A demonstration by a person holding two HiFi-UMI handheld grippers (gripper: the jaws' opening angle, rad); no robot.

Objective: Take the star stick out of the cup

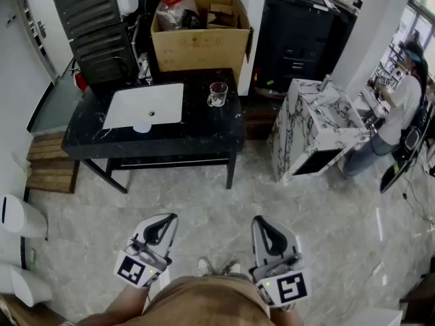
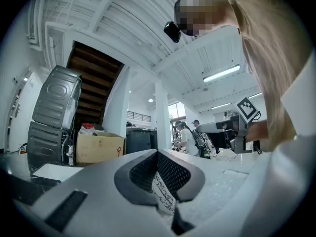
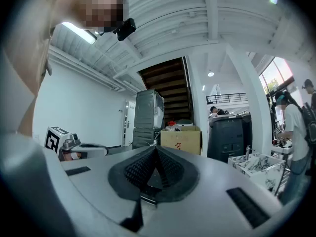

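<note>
A clear glass cup [image 1: 217, 94] stands on the black table [image 1: 197, 131], to the right of the white sink basin [image 1: 145, 105]. Something dark and reddish shows inside the cup; I cannot make out a star stick at this distance. Both grippers hang low by the person's body, well short of the table. My left gripper [image 1: 168, 217] is shut, its jaws together with nothing between them [image 2: 157, 153]. My right gripper [image 1: 260, 219] is shut and empty too [image 3: 155, 149]. Both gripper views look up at the ceiling and the far room.
A cardboard box [image 1: 202, 34] with a plastic bottle [image 1: 175, 9] stands behind the table. A marble washstand [image 1: 315, 128] lies tipped at the right. A person [image 1: 401, 111] works at the far right. Dark cabinets [image 1: 302, 36] stand behind.
</note>
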